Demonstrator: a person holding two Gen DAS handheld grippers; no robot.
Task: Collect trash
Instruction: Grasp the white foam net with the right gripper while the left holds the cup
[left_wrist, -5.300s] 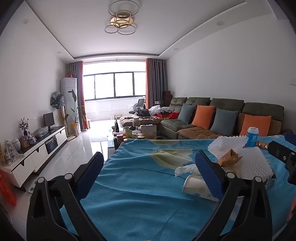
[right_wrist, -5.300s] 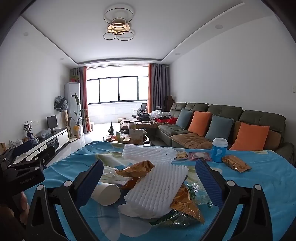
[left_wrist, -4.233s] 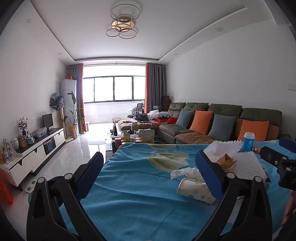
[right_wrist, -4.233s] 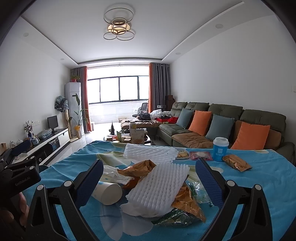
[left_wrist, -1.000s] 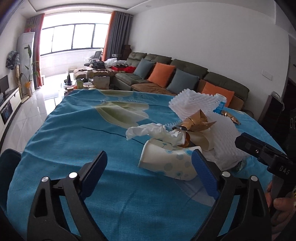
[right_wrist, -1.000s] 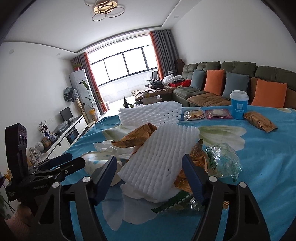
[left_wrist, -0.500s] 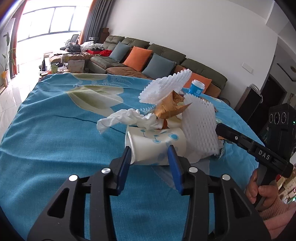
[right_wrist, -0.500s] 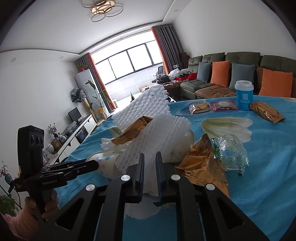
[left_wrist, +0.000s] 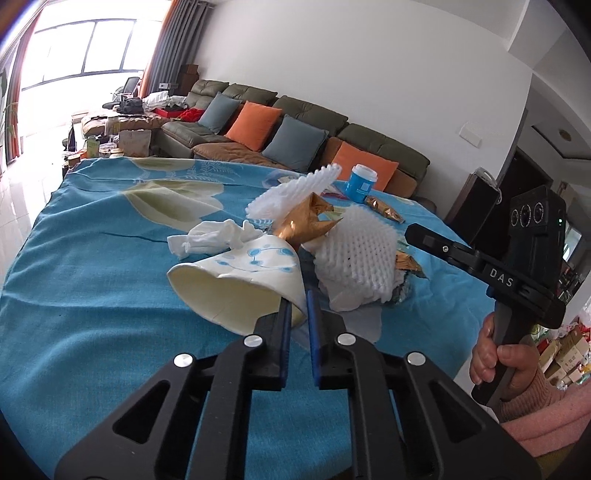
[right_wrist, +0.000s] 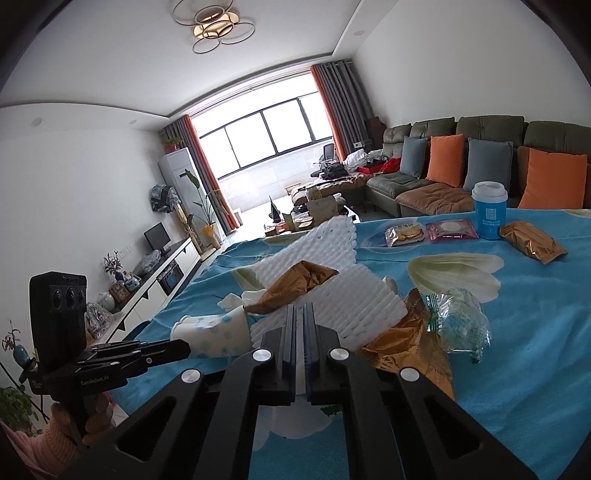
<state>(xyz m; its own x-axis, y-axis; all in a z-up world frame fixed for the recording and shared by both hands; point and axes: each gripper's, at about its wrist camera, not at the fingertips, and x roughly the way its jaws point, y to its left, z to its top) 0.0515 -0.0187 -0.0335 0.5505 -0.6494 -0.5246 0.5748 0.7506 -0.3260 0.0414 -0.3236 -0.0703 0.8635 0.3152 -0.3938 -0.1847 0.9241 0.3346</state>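
Note:
A heap of trash lies on the blue tablecloth (left_wrist: 92, 295). My left gripper (left_wrist: 297, 301) is closing its jaws on the white paper cup (left_wrist: 236, 280), which is squashed flat at its base and tilted up. From the right wrist view the same gripper (right_wrist: 186, 347) reaches the cup (right_wrist: 210, 332) from the left. My right gripper (right_wrist: 300, 308) is closing too, its pads pinching the near edge of a white foam net (right_wrist: 351, 299). A crumpled tissue (left_wrist: 210, 236), a gold wrapper (left_wrist: 306, 221) and a second foam net (left_wrist: 291, 192) lie just behind.
A clear green wrapper (right_wrist: 458, 325) and another gold wrapper (right_wrist: 406, 339) sit right of the heap. Farther back stand a blue lidded cup (right_wrist: 487, 210), two snack packs (right_wrist: 404, 230) and a gold packet (right_wrist: 532, 240). A sofa (left_wrist: 295, 122) lies beyond the table.
Both grippers went from wide open to shut. The left one closed on the paper cup and crushed and tipped it; the right one closed on the foam net's edge.

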